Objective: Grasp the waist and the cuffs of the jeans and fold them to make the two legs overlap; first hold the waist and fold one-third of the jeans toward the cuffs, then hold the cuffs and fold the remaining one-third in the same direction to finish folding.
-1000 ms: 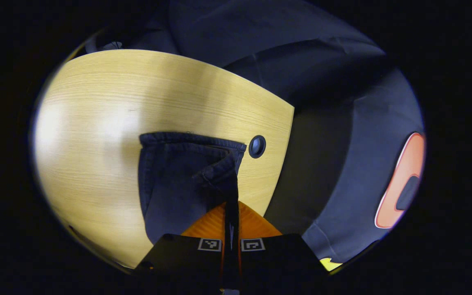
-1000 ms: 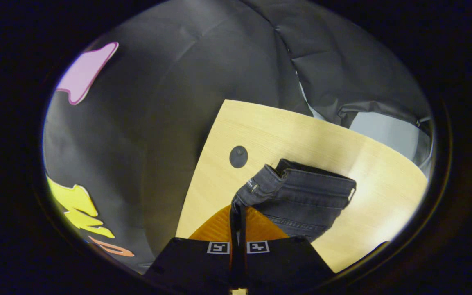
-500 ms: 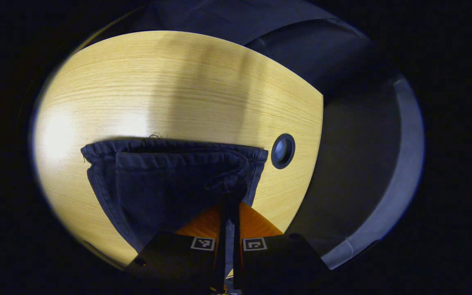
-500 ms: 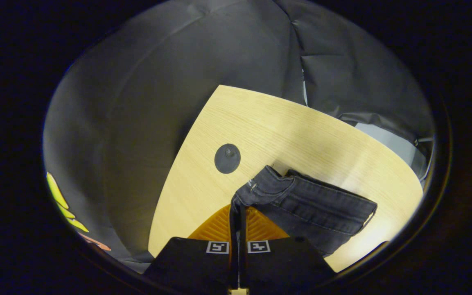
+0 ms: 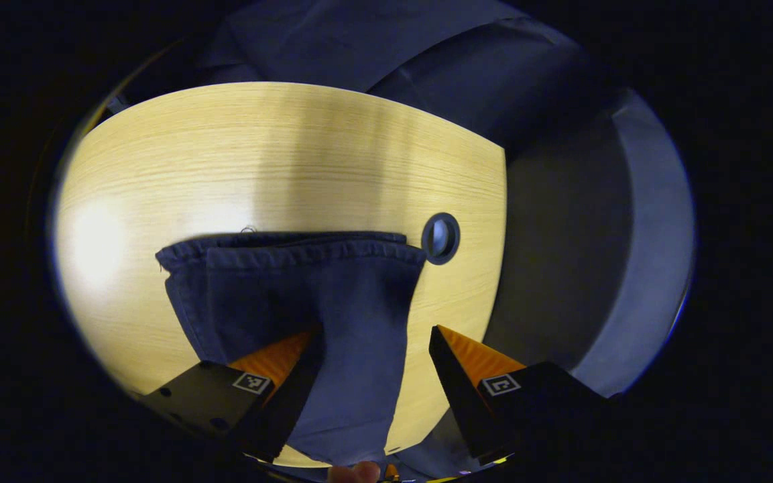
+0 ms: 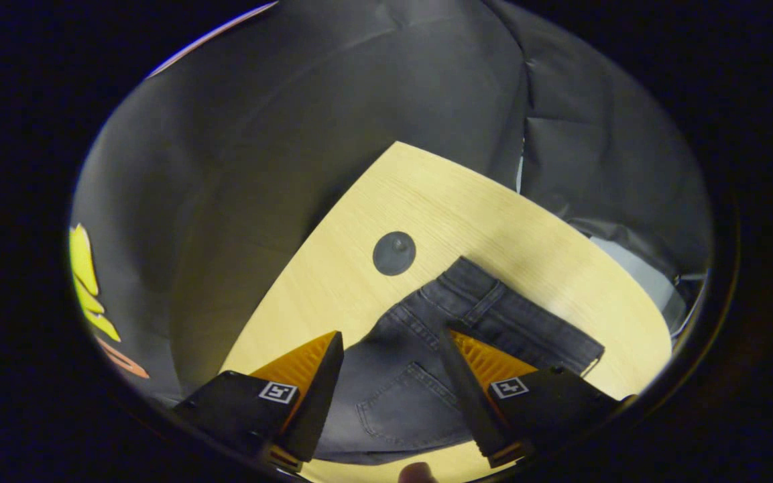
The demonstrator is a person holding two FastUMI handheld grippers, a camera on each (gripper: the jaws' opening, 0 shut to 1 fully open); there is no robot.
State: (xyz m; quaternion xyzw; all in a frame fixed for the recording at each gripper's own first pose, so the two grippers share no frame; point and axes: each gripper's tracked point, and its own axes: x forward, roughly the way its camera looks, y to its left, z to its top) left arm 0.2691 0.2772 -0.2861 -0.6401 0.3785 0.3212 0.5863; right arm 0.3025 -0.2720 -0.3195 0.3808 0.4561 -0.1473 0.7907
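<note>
Both tools released over jeans lying flat on the bench.

I find the wooden bench [image 5: 225, 154] carrying the dark jeans [image 5: 306, 295], which lie near its corner, just beside a round grommet [image 5: 440, 238] set in the top. In the left gripper view I see the cuff hems as a band across the far edge, with the legs running back toward and under my left tool [image 5: 376, 365]; the long axis lies along the tool's line of sight, hems pointing away. In the right gripper view I see the waistband [image 6: 520, 318] slanting across beyond my right tool [image 6: 389, 372], a back pocket [image 6: 403, 406] directly between its fingers. Both tools stand spread, gripping nothing. I judge the right tool nearer the waist, so the waist fold falls to it.
</note>
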